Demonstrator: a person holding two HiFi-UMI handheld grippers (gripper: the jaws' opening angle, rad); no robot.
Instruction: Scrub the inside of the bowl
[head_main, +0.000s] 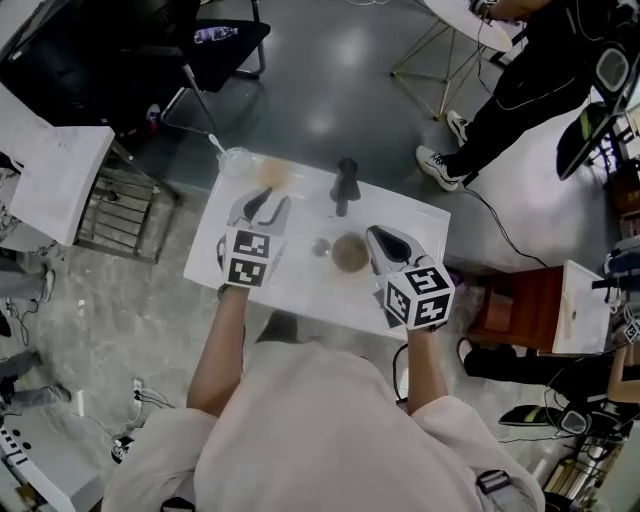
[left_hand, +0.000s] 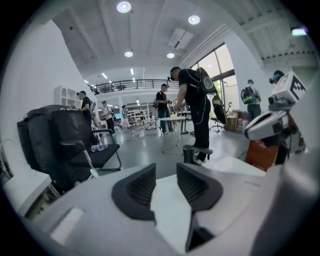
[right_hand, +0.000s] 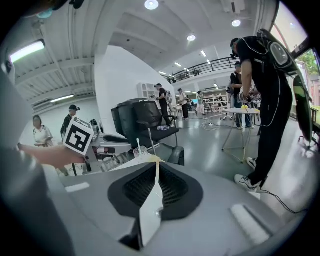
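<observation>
1. While both grippers sit over the white table (head_main: 300, 285), the bowl (head_main: 350, 252) stands near the table's middle. It is brown inside, upright, and nothing is in contact with it.
2. Left gripper (head_main: 272, 202) (left_hand: 166, 169): jaws released, clear gap between the ribbed pads, nothing in it, only bare tabletop showing through. It sits left of the bowl, well apart from it.
3. Right gripper (head_main: 378, 240) (right_hand: 156, 167): jaws barely parted, only a thin slit between the pads, nothing gripped. It sits just right of the bowl; the head view doesn't settle whether it touches the rim.
4. Small round grey item (head_main: 322, 247) is just left of the bowl; too small to identify.
5. Black upright object (head_main: 345, 185) (left_hand: 195, 152) stands on the far side of the table, beyond the bowl.
6. Clear cup (head_main: 237, 160) (right_hand: 140, 150) with a stick in it is at the far left corner, with a tan patch (head_main: 275, 175) just right of it.
7. Person in black (head_main: 520, 90) stands beyond the far right of the table.
</observation>
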